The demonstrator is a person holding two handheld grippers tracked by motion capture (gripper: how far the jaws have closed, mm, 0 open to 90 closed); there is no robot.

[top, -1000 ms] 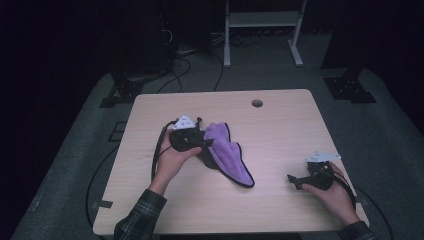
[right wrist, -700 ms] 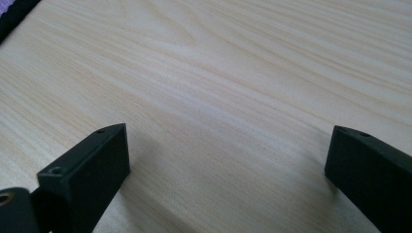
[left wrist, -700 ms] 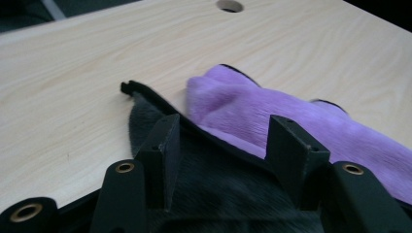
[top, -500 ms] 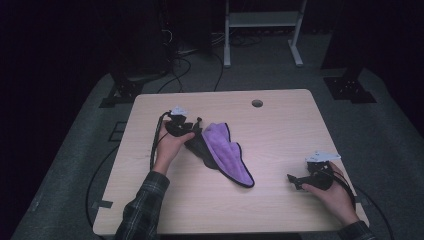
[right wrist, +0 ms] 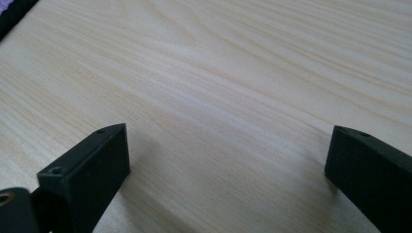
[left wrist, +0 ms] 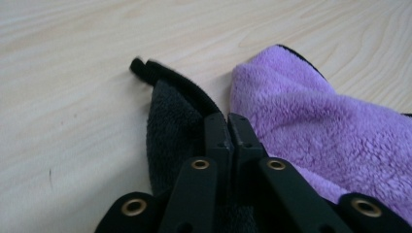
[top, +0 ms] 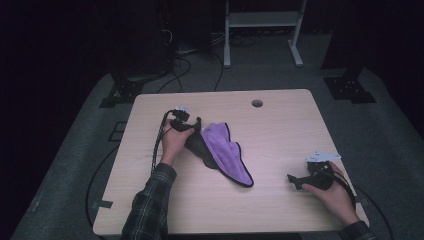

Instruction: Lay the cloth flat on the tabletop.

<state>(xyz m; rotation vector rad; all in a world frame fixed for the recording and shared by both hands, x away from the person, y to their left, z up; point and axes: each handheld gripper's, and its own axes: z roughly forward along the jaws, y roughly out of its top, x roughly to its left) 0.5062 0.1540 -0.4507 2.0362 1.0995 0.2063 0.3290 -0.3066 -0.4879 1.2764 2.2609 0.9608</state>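
The left gripper (left wrist: 227,119) view shows its jaws just closed, pinching the purple cloth's (left wrist: 311,131) dark edge, while the right gripper's (right wrist: 223,155) jaws stand wide over bare bench (right wrist: 233,73).

Left hand-held gripper (left wrist: 227,119) just clamped; right hand-held gripper (right wrist: 223,155) spread.

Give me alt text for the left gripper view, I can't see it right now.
The left gripper has its two black jaws shut on the dark grey edge of a cloth, purple on one face and dark on the other, which lies on the pale wooden table. The cloth's black-bound corner sticks out ahead of the jaws to the left.
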